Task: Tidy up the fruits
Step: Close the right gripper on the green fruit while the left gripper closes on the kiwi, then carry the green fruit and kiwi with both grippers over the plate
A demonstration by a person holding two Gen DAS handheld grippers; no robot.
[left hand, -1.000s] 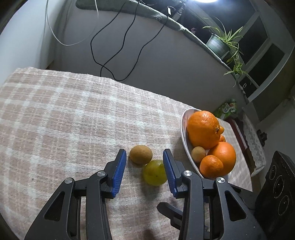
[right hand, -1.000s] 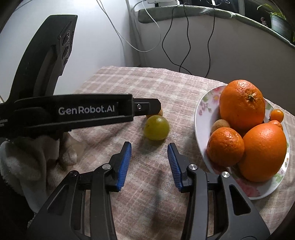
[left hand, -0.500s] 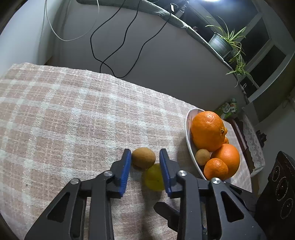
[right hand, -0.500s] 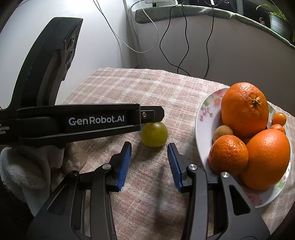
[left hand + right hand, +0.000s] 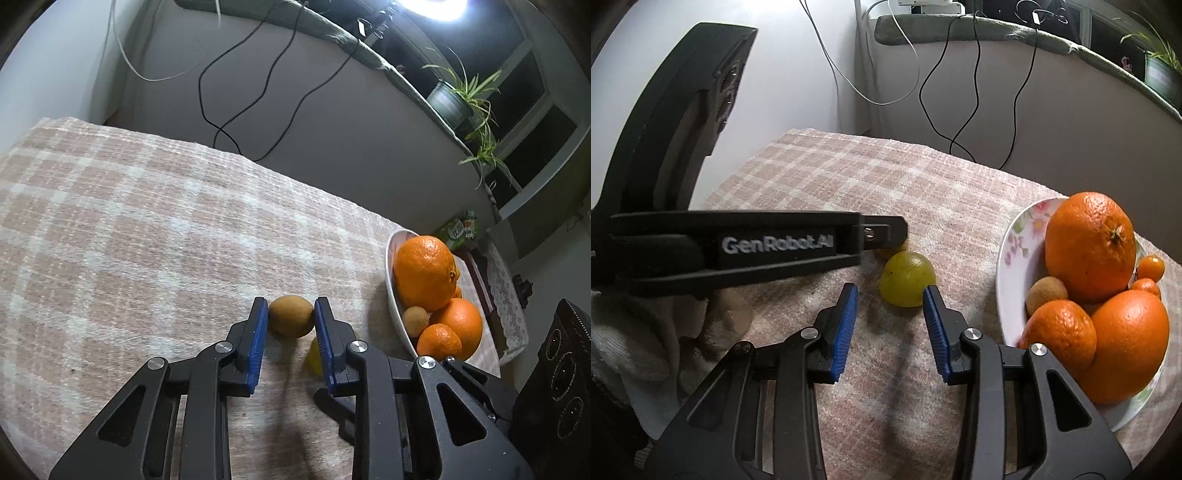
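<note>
Left tongs: the left gripper point(image 5: 291, 320) is squeezing the brown kiwi point(image 5: 291, 316) from both sides, kiwi lying sideways on the checked cloth point(image 5: 147, 240).
Right tongs: the right gripper point(image 5: 890, 299) is closing, nothing pinched; the round green fruit point(image 5: 907, 278) is sitting just ahead.
Bowl: the plate point(image 5: 1010, 254), holding bumpy oranges, is waiting to the right.

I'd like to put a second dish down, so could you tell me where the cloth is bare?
The checked cloth is bare from the brown fruit back to its far edge and leftward. It is crowded between that fruit, the green fruit and the plate, where the left gripper and right gripper work.
</note>
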